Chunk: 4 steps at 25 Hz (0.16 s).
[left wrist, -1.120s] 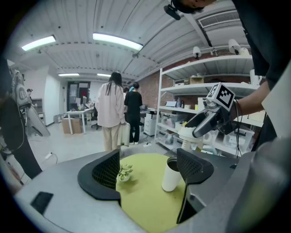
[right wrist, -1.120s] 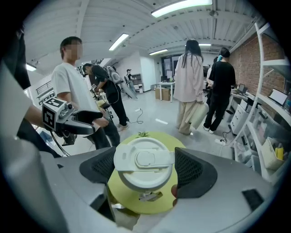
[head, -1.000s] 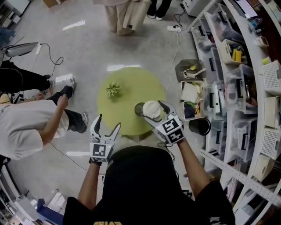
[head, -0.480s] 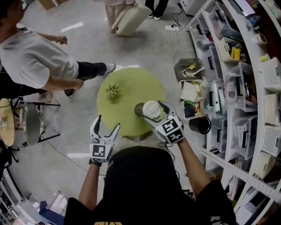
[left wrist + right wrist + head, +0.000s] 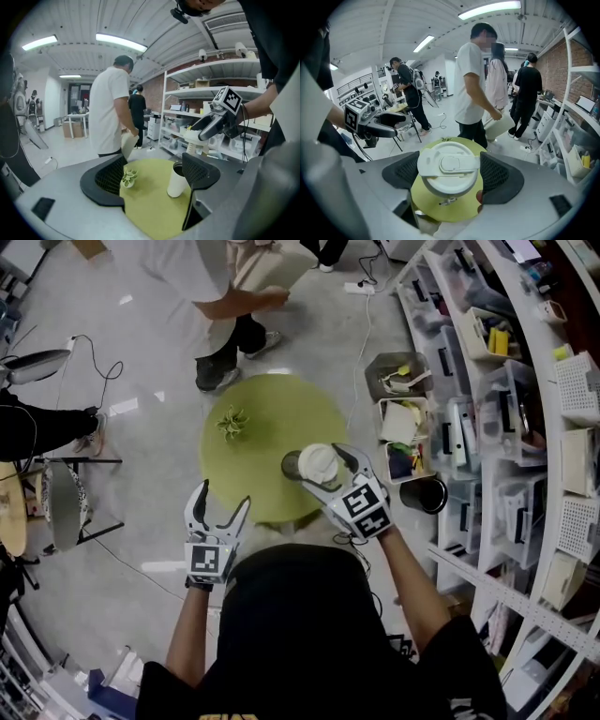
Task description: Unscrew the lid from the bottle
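The right hand-held gripper (image 5: 323,465), in the middle of the head view, is clamped on the white lid (image 5: 447,168). The lid is off the bottle (image 5: 293,465). The open bottle stands on the round green worktop (image 5: 267,423), just left of the lid. The left hand-held gripper (image 5: 222,495), at lower left, has its jaws apart and holds nothing.

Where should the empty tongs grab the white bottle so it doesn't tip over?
Probably around the middle of its round wall, coming level from the side. The bottle stands upright on the table with its mouth open, so the left tongs, open and empty, can straddle it.
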Available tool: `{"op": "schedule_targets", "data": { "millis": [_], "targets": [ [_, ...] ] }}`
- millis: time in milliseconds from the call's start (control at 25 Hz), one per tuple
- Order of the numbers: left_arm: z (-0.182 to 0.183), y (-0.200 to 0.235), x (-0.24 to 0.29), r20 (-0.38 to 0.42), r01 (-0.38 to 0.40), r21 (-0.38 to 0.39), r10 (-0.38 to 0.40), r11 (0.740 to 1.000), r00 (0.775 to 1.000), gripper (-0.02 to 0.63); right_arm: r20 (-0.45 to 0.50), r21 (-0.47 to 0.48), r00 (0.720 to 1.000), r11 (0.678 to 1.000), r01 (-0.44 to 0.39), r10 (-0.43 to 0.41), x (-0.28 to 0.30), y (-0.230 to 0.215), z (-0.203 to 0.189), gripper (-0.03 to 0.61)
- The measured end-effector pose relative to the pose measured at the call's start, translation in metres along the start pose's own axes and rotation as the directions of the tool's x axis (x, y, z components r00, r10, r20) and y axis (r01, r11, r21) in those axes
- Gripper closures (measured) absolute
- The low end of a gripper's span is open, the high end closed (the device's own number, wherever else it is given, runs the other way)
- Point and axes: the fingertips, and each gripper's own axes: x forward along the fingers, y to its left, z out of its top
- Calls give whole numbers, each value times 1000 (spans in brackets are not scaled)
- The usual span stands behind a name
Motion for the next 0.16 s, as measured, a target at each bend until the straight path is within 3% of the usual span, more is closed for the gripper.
{"op": "schedule_targets", "data": {
  "millis": [160],
  "targets": [
    [1,-3,2,3,3,-13,-3,1000,1000,210,1,-1,1000,1000,-5,5,0,-2,0,173]
  ]
}}
